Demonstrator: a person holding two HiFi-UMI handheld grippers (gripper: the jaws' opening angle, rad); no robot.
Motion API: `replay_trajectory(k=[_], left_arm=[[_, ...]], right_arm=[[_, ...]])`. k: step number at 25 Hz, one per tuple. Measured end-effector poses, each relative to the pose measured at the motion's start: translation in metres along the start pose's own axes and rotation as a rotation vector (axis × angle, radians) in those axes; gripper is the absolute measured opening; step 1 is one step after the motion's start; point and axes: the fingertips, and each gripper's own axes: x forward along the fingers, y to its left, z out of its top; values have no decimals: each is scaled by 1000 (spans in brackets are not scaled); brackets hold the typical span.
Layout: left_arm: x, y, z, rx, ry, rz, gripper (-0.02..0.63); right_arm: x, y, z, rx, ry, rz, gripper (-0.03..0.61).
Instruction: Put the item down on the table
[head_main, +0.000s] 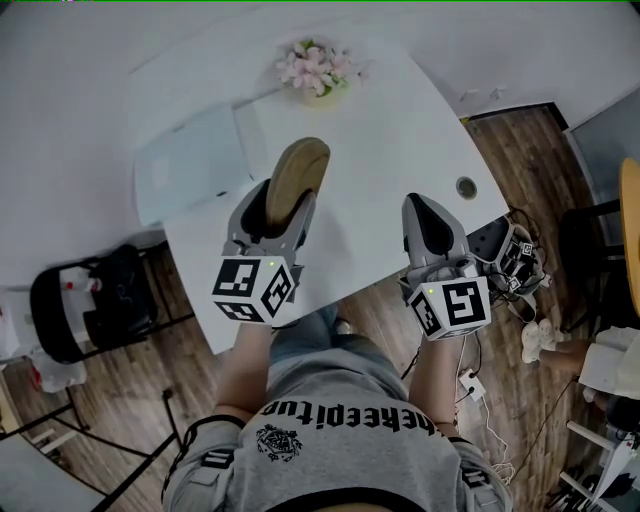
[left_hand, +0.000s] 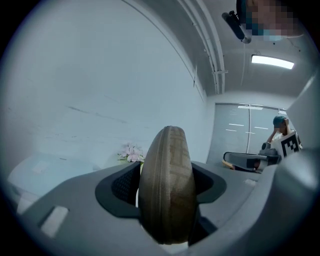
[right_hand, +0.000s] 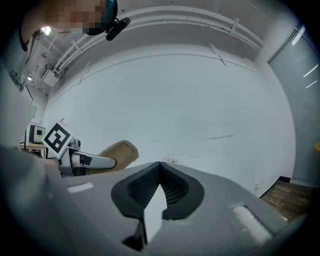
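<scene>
This looks like an office or plain workroom rather than a home. In the head view a white table (head_main: 400, 130) with a round cable hole (head_main: 466, 187) near its right edge stands on a wood-plank floor (head_main: 520, 150) against a bare white wall (head_main: 60, 80). A small pot of pink flowers (head_main: 318, 70) sits at the table's far end. A black chair (head_main: 95, 300) stands at the left of the frame, and a white power strip (head_main: 470, 385) with loose cables lies at lower right. In the left gripper view a long ceiling light (left_hand: 272, 61) glows at upper right, exposed pipes (left_hand: 212, 45) run overhead, and a glass partition (left_hand: 240, 130) closes the far end.
</scene>
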Motion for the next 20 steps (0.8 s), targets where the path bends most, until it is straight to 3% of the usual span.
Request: replay_trajectory(k=[20], left_arm=[[59, 39, -115, 17, 351, 3, 295]], right_arm=[[36, -7, -39, 34, 127, -27, 0]])
